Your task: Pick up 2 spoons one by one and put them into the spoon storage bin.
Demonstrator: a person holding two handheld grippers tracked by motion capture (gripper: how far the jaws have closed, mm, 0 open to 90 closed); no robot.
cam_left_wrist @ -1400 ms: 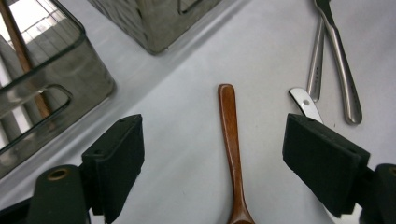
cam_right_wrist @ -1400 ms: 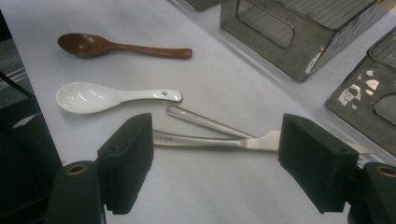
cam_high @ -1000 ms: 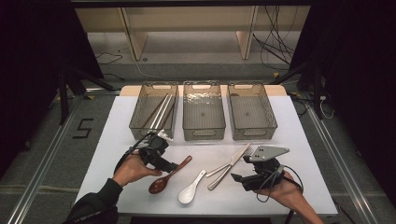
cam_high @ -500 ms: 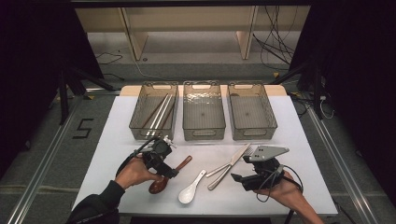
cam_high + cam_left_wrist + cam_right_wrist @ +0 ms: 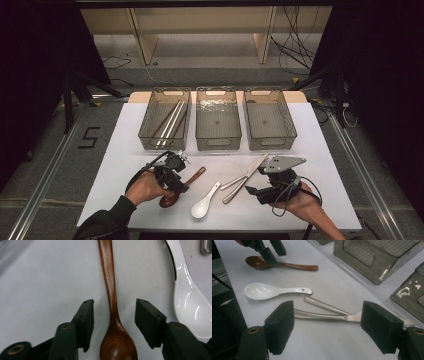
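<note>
My left gripper [image 5: 176, 181] sits at the near left of the white table [image 5: 320, 150], its jaws straddling the dark brown wooden spoon [image 5: 112, 307] at the neck just above the bowl. They have just been closing in, yet I see a gap on each side of the handle, so they stand apart and nothing is clamped. The spoon lies flat, bowl nearest me, handle running away to the right. Just to its right lies the glossy white ceramic soup spoon [image 5: 204, 204], then two crossed stainless steel utensils [image 5: 245, 176]. My right gripper [image 5: 254, 191] rests near right, jaws wide apart over those steel handles, holding nothing. Farther off stand three clear plastic bins [image 5: 218, 142] in a row; the left one holds long metal and wooden sticks [image 5: 171, 122].
</note>
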